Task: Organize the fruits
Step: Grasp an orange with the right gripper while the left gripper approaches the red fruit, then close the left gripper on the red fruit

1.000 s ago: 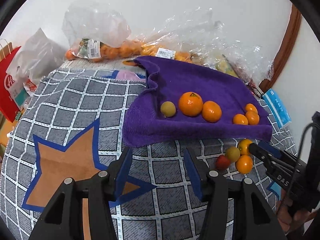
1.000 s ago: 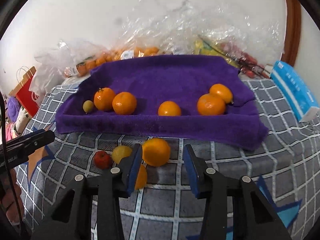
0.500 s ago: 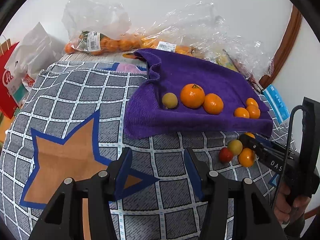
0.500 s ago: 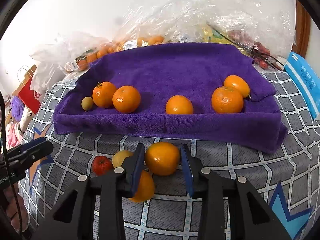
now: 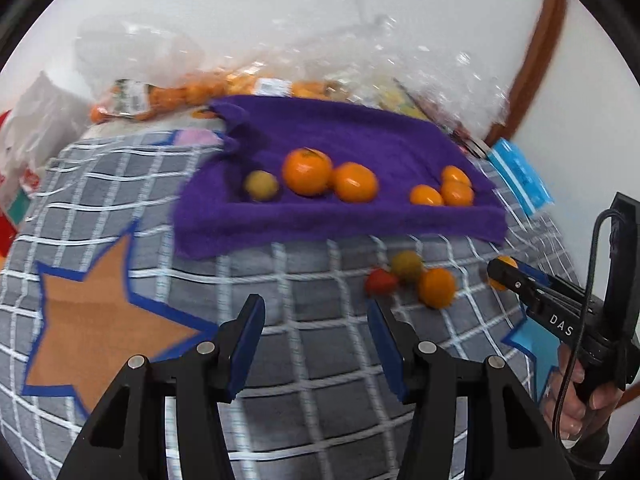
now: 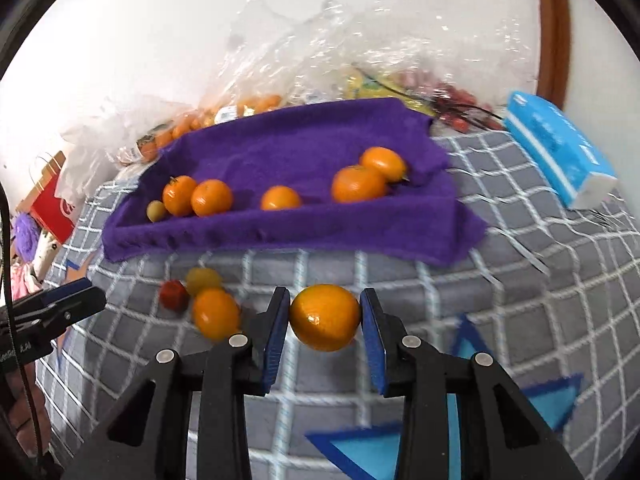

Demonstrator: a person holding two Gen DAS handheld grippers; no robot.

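My right gripper [image 6: 325,322] is shut on an orange [image 6: 325,323] and holds it just above the checked cloth, in front of the purple towel [image 6: 288,148]. The towel carries several oranges [image 6: 358,183] and a small yellow-green fruit [image 6: 156,210]. On the cloth to the left lie another orange [image 6: 216,313], a yellow fruit [image 6: 203,279] and a red fruit [image 6: 173,294]. My left gripper [image 5: 317,342] is open and empty, near the front of the cloth; the loose fruits [image 5: 436,287] lie ahead of it to the right. The right gripper [image 5: 505,276] shows there at the right edge.
Plastic bags of fruit [image 6: 320,68] pile along the wall behind the towel. A blue tissue pack [image 6: 558,148] lies at the right. A red paper bag [image 6: 52,204] and white bags stand at the left. The checked cloth [image 5: 100,184] has an orange star.
My right gripper has closed on the orange and drawn back with it, a little off the cloth. My left gripper has shifted right, still open.
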